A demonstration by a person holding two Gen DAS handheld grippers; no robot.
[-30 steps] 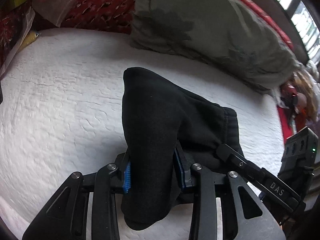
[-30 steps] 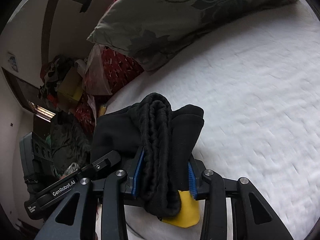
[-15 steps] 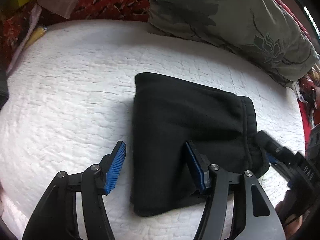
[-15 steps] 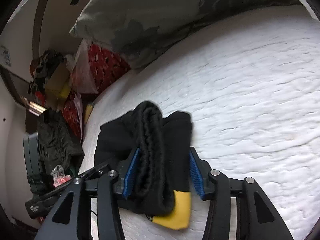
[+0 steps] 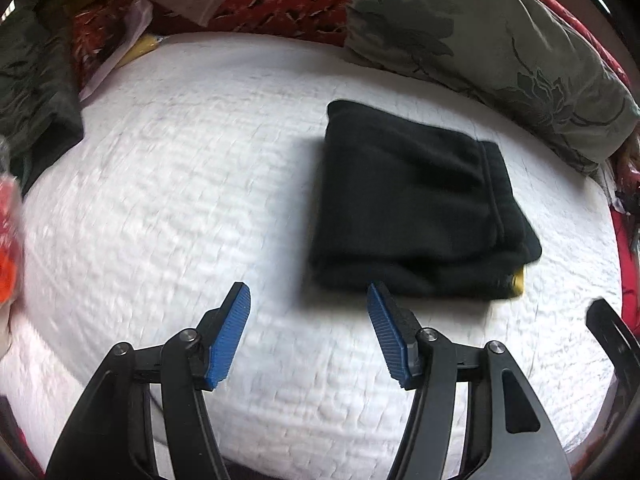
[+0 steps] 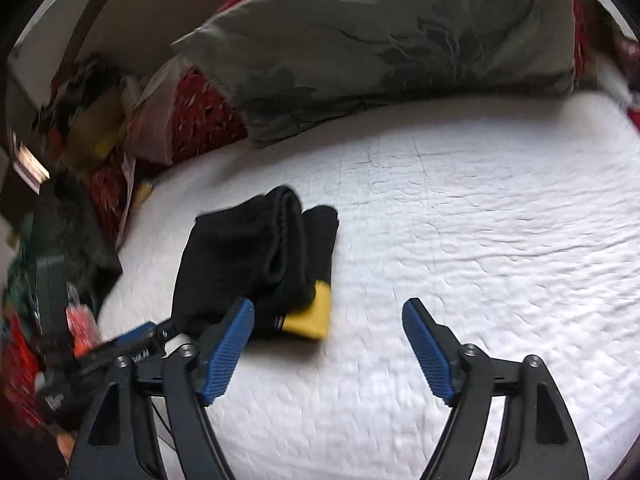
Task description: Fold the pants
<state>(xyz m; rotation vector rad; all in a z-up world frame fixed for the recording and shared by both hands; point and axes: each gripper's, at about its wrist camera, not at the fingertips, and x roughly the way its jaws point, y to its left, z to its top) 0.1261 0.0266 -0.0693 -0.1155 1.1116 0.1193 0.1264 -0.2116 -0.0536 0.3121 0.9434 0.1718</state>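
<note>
While both grippers stand clear of the cloth, the state reads so:
Left gripper [image 5: 309, 300]: jaws spread, nothing between them, just short of the bundle's near edge.
Pants [image 5: 408, 204]: a flat black bundle of several layers on the white bed [image 5: 180, 200], toward its far right part near the pillow [image 5: 480, 32], a yellow tag [image 5: 518, 280] poking out at the near right corner.
Right gripper [image 6: 328, 320]: jaws have just been opening; now wide, empty, beside the tag.
Progress: folding looks done; at most a tidy-up remains.

Folded black pants [image 6: 256, 264] (yellow patch showing) on white quilt [image 6: 480, 240].
</note>
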